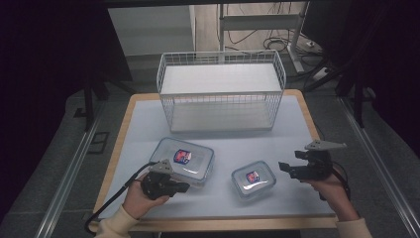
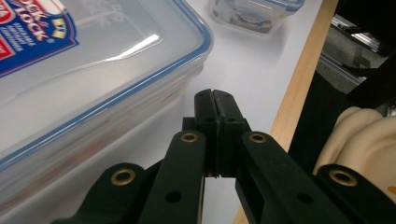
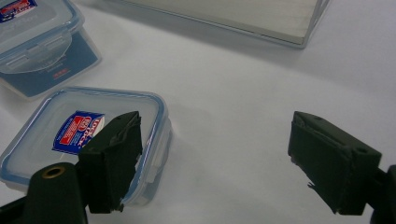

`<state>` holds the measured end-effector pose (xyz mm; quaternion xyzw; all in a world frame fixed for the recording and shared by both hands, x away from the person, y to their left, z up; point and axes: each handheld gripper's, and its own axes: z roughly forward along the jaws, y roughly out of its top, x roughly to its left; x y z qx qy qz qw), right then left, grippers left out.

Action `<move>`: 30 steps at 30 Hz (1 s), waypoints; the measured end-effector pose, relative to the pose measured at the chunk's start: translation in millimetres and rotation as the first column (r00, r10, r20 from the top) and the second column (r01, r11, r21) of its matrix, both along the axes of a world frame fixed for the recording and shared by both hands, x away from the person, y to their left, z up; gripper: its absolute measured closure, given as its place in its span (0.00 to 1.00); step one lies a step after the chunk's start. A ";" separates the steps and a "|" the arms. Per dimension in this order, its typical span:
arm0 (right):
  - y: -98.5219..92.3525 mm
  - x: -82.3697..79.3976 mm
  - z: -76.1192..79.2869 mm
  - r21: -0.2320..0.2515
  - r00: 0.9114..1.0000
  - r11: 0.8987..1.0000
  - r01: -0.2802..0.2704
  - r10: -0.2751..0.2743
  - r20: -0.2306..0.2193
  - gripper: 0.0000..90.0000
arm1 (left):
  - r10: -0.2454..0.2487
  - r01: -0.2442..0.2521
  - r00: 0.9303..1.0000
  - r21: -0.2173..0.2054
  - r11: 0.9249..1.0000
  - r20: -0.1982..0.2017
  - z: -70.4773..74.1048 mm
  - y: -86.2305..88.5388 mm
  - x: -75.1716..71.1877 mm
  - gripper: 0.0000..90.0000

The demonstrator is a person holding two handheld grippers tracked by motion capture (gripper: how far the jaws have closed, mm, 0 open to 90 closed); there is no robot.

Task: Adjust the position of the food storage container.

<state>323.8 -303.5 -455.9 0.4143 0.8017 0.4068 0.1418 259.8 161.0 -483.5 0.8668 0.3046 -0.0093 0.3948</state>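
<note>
While my left claw sits pressed together beside the large container near the desk's front, my right claw gapes beside the small container. Next, probably, spread the left to grip.

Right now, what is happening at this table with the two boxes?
A person holds a gripper in each hand at a table. The left gripper, jaws shut with nothing between them, sits close beside the large lidded container. The right gripper, jaws open and empty, waits just right of the small lidded container. Both containers rest closed on the table, in front of a white wire basket. Nothing is gripped yet.
</note>
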 end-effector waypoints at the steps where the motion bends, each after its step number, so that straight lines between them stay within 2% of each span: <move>1: -0.1 0.3 -0.1 0.001 1.000 1.000 0.002 -0.002 0.000 0.19 | -0.007 0.007 1.000 -0.006 1.000 -0.008 -2.8 -3.6 0.0 1.00; 8: -0.3 1.3 -2.0 -0.004 1.000 1.000 0.001 -0.001 -0.010 0.19 | -0.010 0.010 1.000 0.013 1.000 -0.030 -10.7 -11.2 3.5 1.00; 14: 0.1 1.4 -2.4 -0.006 1.000 1.000 -0.001 0.001 -0.012 0.19 | 0.000 0.001 1.000 0.010 1.000 -0.023 -14.1 -14.3 7.9 1.00; 16: 0.5 1.5 -2.8 -0.007 1.000 1.000 -0.003 0.002 -0.014 0.19 | -0.004 0.004 1.000 0.041 0.999 0.000 -12.0 -18.8 8.4 1.00; 19: 0.4 2.2 -3.7 -0.010 1.000 1.000 0.003 -0.003 -0.019 0.19 | -0.013 0.013 1.000 0.062 0.998 -0.005 -13.5 -25.9 12.2 1.00; 21: 0.1 2.1 -4.3 -0.012 1.000 1.000 0.001 -0.002 -0.018 0.19 | -0.013 0.015 1.000 0.069 0.997 -0.024 -17.8 -28.1 16.5 1.00; 26: -0.2 2.5 -4.3 -0.011 1.000 1.000 0.005 -0.005 -0.017 0.19 | -0.008 0.008 1.000 0.095 0.995 -0.001 -17.4 -33.5 16.2 1.00; 30: 0.5 3.0 -6.1 -0.014 1.000 1.000 0.009 -0.010 -0.022 0.19 | 0.000 0.001 1.000 0.082 0.997 -0.012 -19.0 -39.9 23.8 1.00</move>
